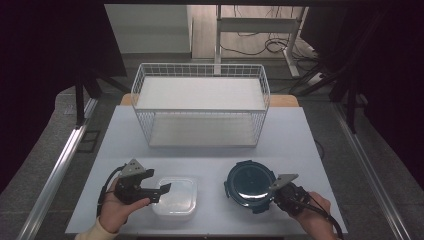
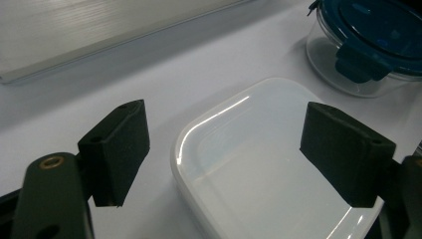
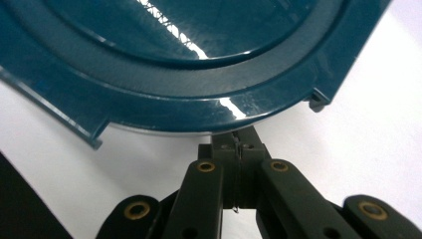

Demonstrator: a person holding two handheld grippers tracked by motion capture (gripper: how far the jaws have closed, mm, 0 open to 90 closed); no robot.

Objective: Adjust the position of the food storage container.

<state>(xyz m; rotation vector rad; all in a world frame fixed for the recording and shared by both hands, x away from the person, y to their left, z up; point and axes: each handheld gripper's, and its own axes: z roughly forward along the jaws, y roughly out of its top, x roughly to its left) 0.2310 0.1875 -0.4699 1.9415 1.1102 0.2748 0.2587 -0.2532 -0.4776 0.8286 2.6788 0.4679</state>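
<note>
A white rectangular lidded container [image 1: 176, 197] [image 2: 259, 199] lies near the table's front edge, left of centre. My left gripper [image 1: 160, 192] [image 2: 234, 149] stands open, its two black pads straddling that container's near corner without touching it. To the right sits a round glass container with a dark teal clip lid [image 1: 248, 185] [image 2: 368, 45] [image 3: 199, 64]. My right gripper [image 1: 274, 192] [image 3: 239, 144] is at that lid's front right rim with its jaws pressed together. Their tips reach under the rim's edge, and I cannot tell whether they pinch anything.
A white wire basket [image 1: 200, 107] with a flat white shelf on top stands at the back of the white table [image 1: 210, 155]. Its base edge [image 2: 74, 35] appears beyond the left gripper. Dark floor and metal rails flank the table.
</note>
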